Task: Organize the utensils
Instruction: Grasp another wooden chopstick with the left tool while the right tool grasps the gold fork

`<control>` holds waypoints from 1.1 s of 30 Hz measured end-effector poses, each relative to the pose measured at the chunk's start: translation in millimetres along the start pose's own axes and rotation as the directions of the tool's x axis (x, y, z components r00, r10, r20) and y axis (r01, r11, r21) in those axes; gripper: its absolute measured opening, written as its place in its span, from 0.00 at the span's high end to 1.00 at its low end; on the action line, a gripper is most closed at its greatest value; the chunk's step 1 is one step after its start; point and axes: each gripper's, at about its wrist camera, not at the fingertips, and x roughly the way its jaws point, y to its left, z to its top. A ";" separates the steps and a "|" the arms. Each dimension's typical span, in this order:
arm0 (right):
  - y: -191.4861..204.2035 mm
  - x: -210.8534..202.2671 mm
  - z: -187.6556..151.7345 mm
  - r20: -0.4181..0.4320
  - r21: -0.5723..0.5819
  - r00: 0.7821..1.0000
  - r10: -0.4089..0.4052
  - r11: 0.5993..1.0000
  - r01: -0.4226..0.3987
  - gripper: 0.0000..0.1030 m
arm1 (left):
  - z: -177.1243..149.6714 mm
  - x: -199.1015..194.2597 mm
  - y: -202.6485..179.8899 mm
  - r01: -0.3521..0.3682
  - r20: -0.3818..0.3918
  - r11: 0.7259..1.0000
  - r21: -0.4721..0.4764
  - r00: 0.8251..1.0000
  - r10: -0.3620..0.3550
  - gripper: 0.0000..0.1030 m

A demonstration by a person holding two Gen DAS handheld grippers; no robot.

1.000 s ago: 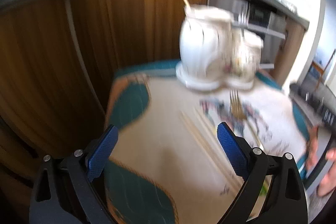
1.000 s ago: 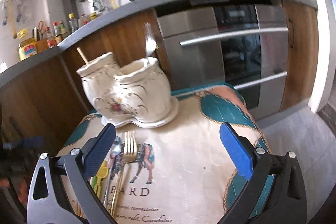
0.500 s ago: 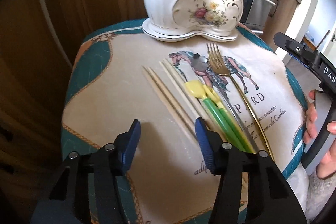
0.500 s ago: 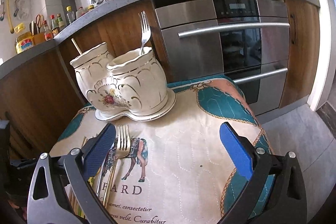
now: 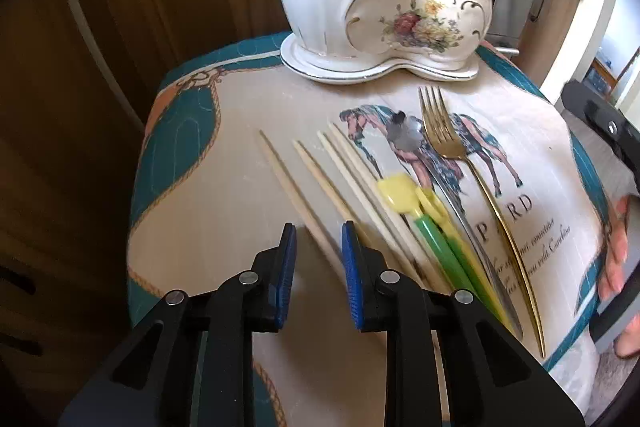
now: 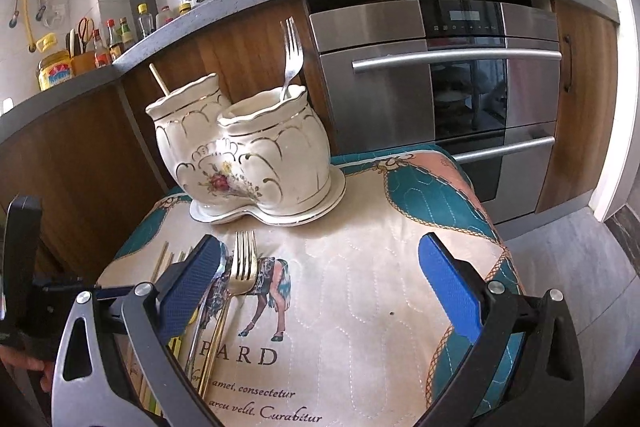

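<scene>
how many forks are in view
2. A gold fork lies flat on the cloth, right of the chopsticks and green utensils. A silver fork stands tines-up in the ceramic holder. More may be hidden inside it.

Daylight enters from the right and brightens the cloth-covered surface (image 5: 248, 187), cabinet fronts (image 5: 80, 107) stay dim, fisheye distortion bends edges into black corners, and nearby chopsticks (image 5: 316, 223) show motion blur.
</scene>
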 end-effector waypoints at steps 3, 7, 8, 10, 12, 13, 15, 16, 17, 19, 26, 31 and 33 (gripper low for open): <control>2.9 1.1 -1.2 -0.010 -0.006 1.000 0.004 1.000 -0.004 0.05 | -0.1 -0.8 -2.9 -0.008 -0.006 0.999 0.045 1.000 0.009 0.83; 9.0 1.0 -2.7 -0.017 -0.024 1.000 0.006 1.000 -0.007 0.05 | -4.0 -5.0 0.8 0.014 -0.017 0.996 0.086 1.000 -0.013 0.91; 9.8 1.1 -3.1 -0.020 -0.025 1.000 0.006 1.000 -0.007 0.05 | -4.8 -5.6 3.2 0.023 -0.017 0.996 0.084 1.000 -0.021 0.92; 12.3 2.4 -4.1 -0.036 -0.024 0.999 0.010 1.000 -0.011 0.05 | -8.0 -7.4 5.3 0.026 -0.013 0.996 0.086 1.000 -0.025 0.92; 13.4 3.2 -3.9 -0.054 -0.014 0.999 -0.004 1.000 0.003 0.05 | -11.1 -9.4 5.8 0.026 -0.006 0.996 0.091 1.000 -0.026 0.93; 13.8 2.8 -3.0 -0.061 -0.008 0.998 -0.007 1.000 0.006 0.05 | -12.8 -10.6 6.3 0.028 0.000 0.995 0.095 1.000 -0.028 0.93; 13.6 0.4 -1.3 -0.071 0.005 0.997 0.001 1.000 0.000 0.05 | -15.4 -12.0 7.5 0.031 0.007 0.995 0.098 0.999 -0.032 0.93; 13.0 -1.1 -0.7 -0.076 0.011 0.997 0.003 1.000 -0.002 0.05 | -16.5 -12.8 9.4 0.040 0.010 0.995 0.093 0.999 -0.041 0.94; 12.0 -2.6 -0.3 -0.080 0.016 0.997 0.003 1.000 -0.002 0.05 | -17.7 -13.9 10.9 0.048 0.013 0.995 0.090 0.999 -0.049 0.94; 10.7 -5.2 -0.8 -0.094 0.017 0.996 -0.005 1.000 0.007 0.05 | -20.6 -18.7 13.8 0.070 0.022 0.994 0.086 0.997 -0.072 0.94; 13.1 -8.8 -8.9 -0.190 -0.007 0.982 -0.007 1.000 0.006 0.16 | -32.9 -35.9 15.2 0.128 0.071 0.985 0.114 0.988 -0.136 0.94; 20.2 -5.5 -12.8 -0.266 -0.009 0.964 0.015 1.000 -0.018 0.44 | -37.4 -34.5 16.0 0.142 0.087 0.983 0.117 0.984 -0.152 0.94; 29.7 -5.4 -14.4 -0.289 -0.034 0.957 0.027 0.999 -0.038 0.55 | -37.7 -33.6 19.2 0.152 0.088 0.981 0.117 0.983 -0.163 0.94</control>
